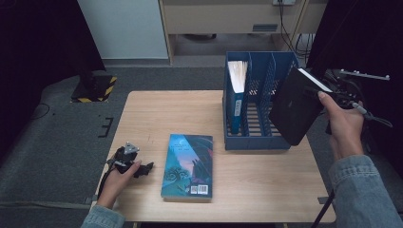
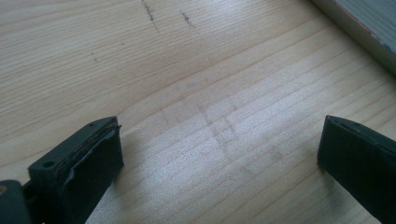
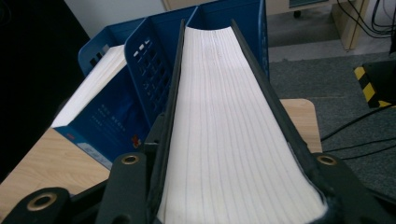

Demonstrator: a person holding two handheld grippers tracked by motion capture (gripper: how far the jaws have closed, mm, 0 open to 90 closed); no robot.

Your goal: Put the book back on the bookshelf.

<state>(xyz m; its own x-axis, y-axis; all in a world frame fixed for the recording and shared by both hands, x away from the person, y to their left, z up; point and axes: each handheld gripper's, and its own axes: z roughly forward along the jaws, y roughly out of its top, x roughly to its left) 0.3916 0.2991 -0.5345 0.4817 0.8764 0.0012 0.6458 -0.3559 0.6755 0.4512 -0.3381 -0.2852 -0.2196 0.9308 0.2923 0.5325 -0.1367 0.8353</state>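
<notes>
My right gripper (image 1: 323, 92) is shut on a thick black book (image 1: 297, 107), held tilted in the air over the right end of a blue three-slot rack (image 1: 259, 141). In the right gripper view the jaws of that gripper (image 3: 233, 158) clamp the black book's covers, and its white page block (image 3: 229, 107) points toward the rack (image 3: 154, 60). A blue book (image 1: 236, 90) stands upright in the rack's left slot (image 3: 105, 119). Another blue picture-cover book (image 1: 188, 166) lies flat on the table. My left gripper (image 1: 145, 167) rests open on the wood (image 2: 222, 140), just left of that flat book (image 2: 369, 28).
The wooden table (image 1: 157, 114) has bare room at its left and back. The rack's middle and right slots hold nothing visible. Beyond the table are grey floor, a yellow-black striped stand base (image 1: 97, 88) and cables (image 1: 299, 42).
</notes>
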